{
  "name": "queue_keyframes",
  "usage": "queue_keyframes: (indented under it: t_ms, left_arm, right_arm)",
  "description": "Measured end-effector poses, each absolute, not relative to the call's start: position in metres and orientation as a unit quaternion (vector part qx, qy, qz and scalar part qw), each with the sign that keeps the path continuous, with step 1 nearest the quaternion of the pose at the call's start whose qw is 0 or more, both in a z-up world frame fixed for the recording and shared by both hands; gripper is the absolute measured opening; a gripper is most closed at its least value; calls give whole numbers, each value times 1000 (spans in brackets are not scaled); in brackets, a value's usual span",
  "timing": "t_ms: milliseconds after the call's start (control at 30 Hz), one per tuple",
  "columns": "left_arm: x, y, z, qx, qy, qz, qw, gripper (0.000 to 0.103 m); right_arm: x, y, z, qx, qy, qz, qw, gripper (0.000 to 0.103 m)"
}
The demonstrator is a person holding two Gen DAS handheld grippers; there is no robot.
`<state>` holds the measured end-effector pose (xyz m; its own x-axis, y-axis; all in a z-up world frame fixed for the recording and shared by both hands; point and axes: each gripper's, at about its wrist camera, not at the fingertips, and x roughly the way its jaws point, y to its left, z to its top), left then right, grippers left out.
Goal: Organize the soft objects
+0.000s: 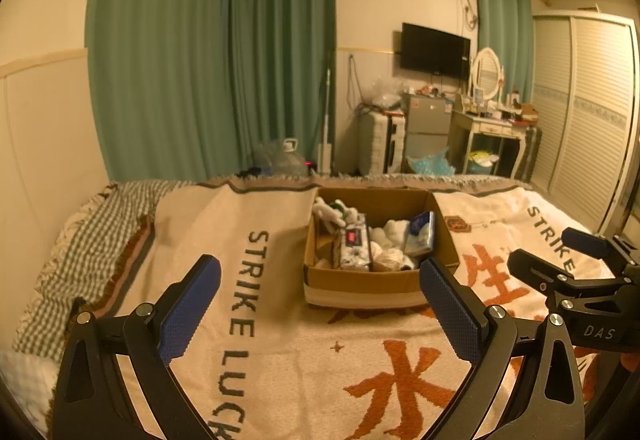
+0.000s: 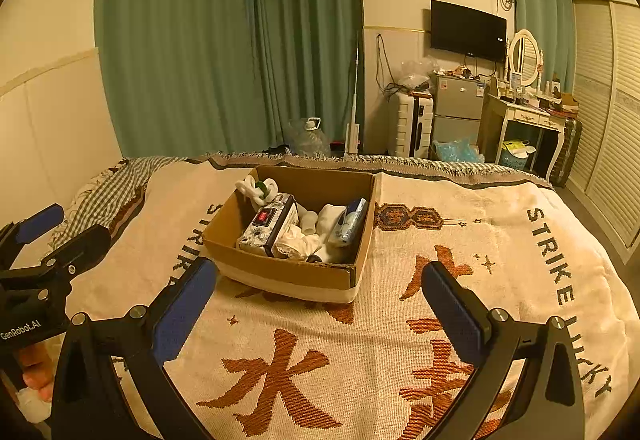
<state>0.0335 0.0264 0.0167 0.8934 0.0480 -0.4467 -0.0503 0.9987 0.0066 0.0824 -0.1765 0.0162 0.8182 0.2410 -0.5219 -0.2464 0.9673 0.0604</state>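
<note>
A cardboard box (image 1: 360, 282) (image 2: 280, 272) stands on the bed's blanket. It holds soft things: a white plush toy (image 1: 332, 212) (image 2: 256, 189), a flowered tissue pack (image 1: 352, 246) (image 2: 268, 230), a blue tissue pack (image 1: 420, 234) (image 2: 350, 222) and white socks or cloths (image 1: 390, 244) (image 2: 316, 236). My left gripper (image 1: 320, 304) is open and empty, just short of the box. My right gripper (image 2: 320, 304) is open and empty, also short of the box. Each gripper shows at the edge of the other's view, the right one (image 1: 576, 280) and the left one (image 2: 44, 260).
The cream blanket (image 1: 280, 340) (image 2: 480, 240) with orange characters covers the bed. A checked sheet (image 1: 92, 240) lies at the left by the wall. Beyond the bed's far edge are green curtains (image 1: 208, 52), a suitcase (image 1: 380, 144), a small fridge and a dressing table (image 1: 492, 132).
</note>
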Motion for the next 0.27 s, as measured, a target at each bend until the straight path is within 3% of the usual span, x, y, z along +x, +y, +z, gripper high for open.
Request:
queue_keyframes:
  t_ms: [267]
  left_arm:
    - [33, 26, 14, 0, 231, 20, 973, 101]
  right_arm:
    - [84, -176, 14, -3, 277, 126, 952, 103]
